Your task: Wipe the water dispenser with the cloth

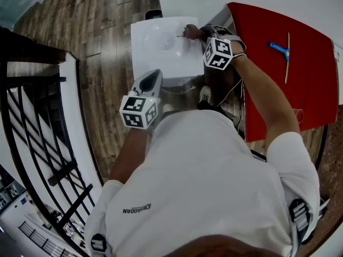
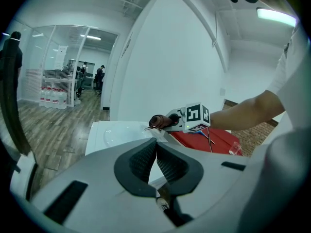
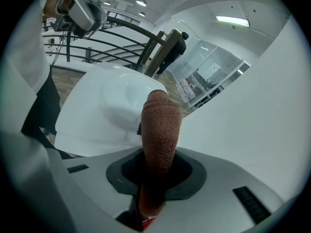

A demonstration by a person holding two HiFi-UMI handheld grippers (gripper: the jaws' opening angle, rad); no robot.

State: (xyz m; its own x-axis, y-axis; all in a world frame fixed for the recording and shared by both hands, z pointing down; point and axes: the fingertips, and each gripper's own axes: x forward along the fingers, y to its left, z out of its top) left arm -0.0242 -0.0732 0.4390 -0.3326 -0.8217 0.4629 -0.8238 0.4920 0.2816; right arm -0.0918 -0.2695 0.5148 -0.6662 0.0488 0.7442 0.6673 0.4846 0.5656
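The right gripper [image 3: 156,171] is clamped on the brown cloth [image 3: 160,125], leaving its folded end projecting forward to bear on the far corner of the white water dispenser [image 1: 155,52] top; the left gripper [image 2: 155,161], jaws together on nothing, hangs clear of the wiping path

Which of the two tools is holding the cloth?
The right tool, over the water dispenser, clamps the brown cloth; the left tool is shut on nothing.

wood floor [image 1: 102,74] carries the white dispenser [image 1: 161,47]. just beside it a red surface [image 1: 268,95] holds a blue tool [image 1: 279,48] and a thin stick [image 1: 288,60].
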